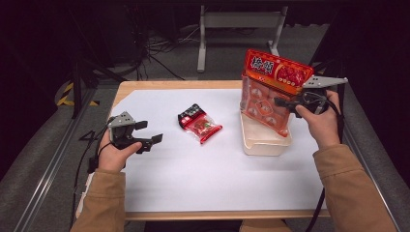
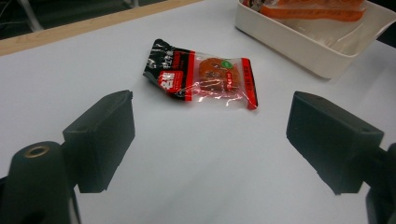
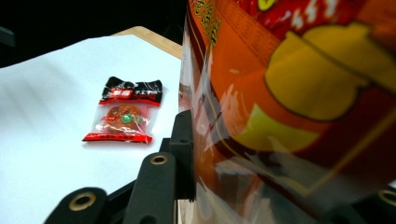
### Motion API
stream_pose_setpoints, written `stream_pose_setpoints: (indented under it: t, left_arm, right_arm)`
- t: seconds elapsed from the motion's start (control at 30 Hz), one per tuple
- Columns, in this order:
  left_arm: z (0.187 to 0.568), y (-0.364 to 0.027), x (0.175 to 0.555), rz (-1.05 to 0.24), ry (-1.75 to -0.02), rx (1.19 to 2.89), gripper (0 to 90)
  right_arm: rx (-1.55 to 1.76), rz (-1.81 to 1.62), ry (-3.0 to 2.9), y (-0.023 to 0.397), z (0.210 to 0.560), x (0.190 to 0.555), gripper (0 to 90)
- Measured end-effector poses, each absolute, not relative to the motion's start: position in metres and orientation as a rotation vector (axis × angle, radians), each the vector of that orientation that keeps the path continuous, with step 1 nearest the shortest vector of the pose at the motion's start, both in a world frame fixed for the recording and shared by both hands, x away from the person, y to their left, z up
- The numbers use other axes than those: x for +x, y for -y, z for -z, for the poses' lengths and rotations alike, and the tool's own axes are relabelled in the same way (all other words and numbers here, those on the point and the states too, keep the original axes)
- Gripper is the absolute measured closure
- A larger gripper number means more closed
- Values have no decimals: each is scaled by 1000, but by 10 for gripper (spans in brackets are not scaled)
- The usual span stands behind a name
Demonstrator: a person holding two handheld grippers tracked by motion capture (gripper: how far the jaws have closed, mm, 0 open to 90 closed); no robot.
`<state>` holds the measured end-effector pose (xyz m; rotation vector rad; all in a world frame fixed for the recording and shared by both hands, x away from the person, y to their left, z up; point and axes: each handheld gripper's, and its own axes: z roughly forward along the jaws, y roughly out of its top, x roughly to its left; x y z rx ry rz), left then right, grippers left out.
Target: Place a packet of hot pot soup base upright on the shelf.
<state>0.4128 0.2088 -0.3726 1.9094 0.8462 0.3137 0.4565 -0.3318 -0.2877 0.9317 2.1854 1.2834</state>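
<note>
A large orange and red snack bag (image 1: 270,92) stands upright in the white tray (image 1: 263,144), with my right gripper (image 1: 285,103) shut on its right side. In the right gripper view the bag (image 3: 289,112) looms right in front of the camera, pressed against the left jaw. A small red and black snack packet (image 1: 199,123) lies flat on the white sheet near the middle. My left gripper (image 1: 147,133) rests open at the left of the table, pointing toward the packet (image 2: 203,77), with nothing between its jaws.
The white tray (image 2: 303,44) sits to the right of the small packet. A white sheet (image 1: 203,169) covers most of the wooden table. Beyond the table's far edge are cables and a metal stand leg (image 1: 200,43) on the floor.
</note>
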Motion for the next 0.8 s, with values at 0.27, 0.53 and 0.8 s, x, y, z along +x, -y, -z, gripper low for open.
stream_pose_setpoints:
  t: [0.27,0.53,0.8]
  left_arm:
    - [373,-209,413,-310,-849,1909,162]
    - [374,-206,413,-302,-850,1917,161]
    - [375,-206,413,-298,-846,1920,161]
  right_arm:
    - [967,-1260,-2198,329,299,459,705]
    - [1002,-1276,-2195,334,309,458,705]
    - [1010,-1249,-2229,330,331,460,705]
